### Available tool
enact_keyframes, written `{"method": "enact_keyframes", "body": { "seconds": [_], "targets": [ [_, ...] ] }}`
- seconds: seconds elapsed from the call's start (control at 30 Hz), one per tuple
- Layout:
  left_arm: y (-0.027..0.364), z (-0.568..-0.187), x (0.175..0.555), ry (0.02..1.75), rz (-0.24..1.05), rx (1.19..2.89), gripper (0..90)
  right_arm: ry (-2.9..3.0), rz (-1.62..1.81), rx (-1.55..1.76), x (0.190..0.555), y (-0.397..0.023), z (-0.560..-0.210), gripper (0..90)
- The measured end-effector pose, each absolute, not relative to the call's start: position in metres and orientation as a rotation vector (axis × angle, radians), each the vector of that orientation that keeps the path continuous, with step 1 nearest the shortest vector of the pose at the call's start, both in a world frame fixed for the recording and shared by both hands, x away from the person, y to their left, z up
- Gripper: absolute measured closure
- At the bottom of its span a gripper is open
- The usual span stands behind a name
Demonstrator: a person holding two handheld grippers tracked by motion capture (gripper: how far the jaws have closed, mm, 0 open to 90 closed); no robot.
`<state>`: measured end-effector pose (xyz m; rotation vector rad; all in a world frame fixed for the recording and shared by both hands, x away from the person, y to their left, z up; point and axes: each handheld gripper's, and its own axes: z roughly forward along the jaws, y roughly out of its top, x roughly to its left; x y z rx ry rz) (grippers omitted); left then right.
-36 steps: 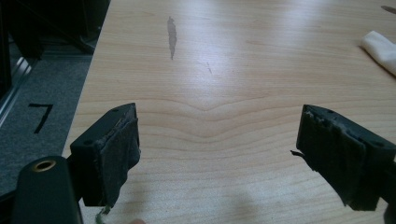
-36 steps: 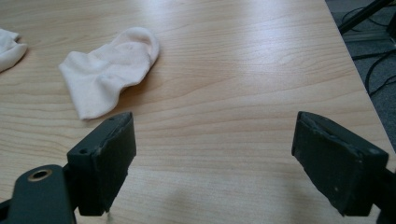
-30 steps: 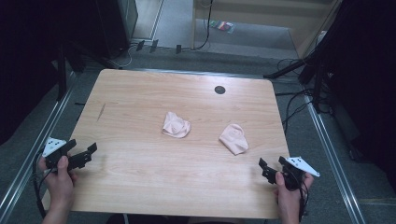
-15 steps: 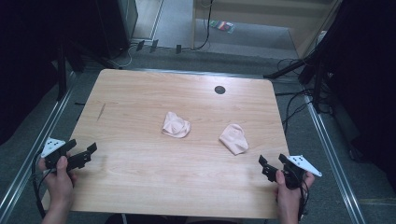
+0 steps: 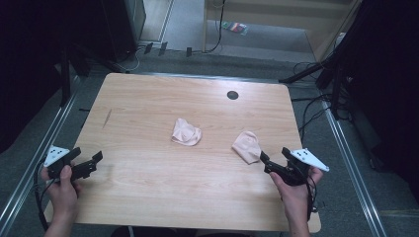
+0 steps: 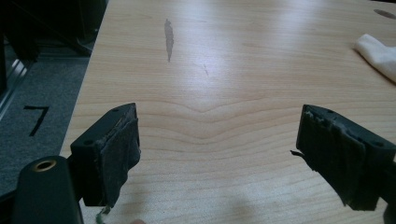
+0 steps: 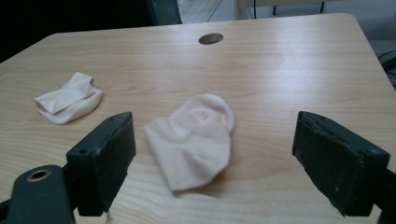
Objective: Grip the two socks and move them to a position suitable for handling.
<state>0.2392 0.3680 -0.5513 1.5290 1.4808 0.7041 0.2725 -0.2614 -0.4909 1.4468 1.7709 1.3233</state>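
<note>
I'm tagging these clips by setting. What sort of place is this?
Probably a lab or studio set up for recording, not a home: a bare wooden table with a cable hole, metal rails on the floor along both sides, and loose cables on grey carpet among dark stands.

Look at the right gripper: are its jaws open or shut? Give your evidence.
Open. In the right gripper view, the right gripper has its two black jaws standing wide apart, with a pale sock lying on the table between them, untouched.
</note>
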Motion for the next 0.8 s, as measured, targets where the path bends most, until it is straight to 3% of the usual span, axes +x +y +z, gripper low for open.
{"method": "enact_keyframes", "body": {
  "seconds": [0.37,0.8],
  "targets": [
    [0.369,-0.551,0.239,1.480,0.702,1.526,14.0,1.841,1.299,1.425,0.301,-0.233,-0.491,21.8],
    [0.369,-0.551,0.239,1.478,0.702,1.529,14.0,1.923,1.227,1.470,0.335,-0.219,-0.516,35.0]
  ]
}}
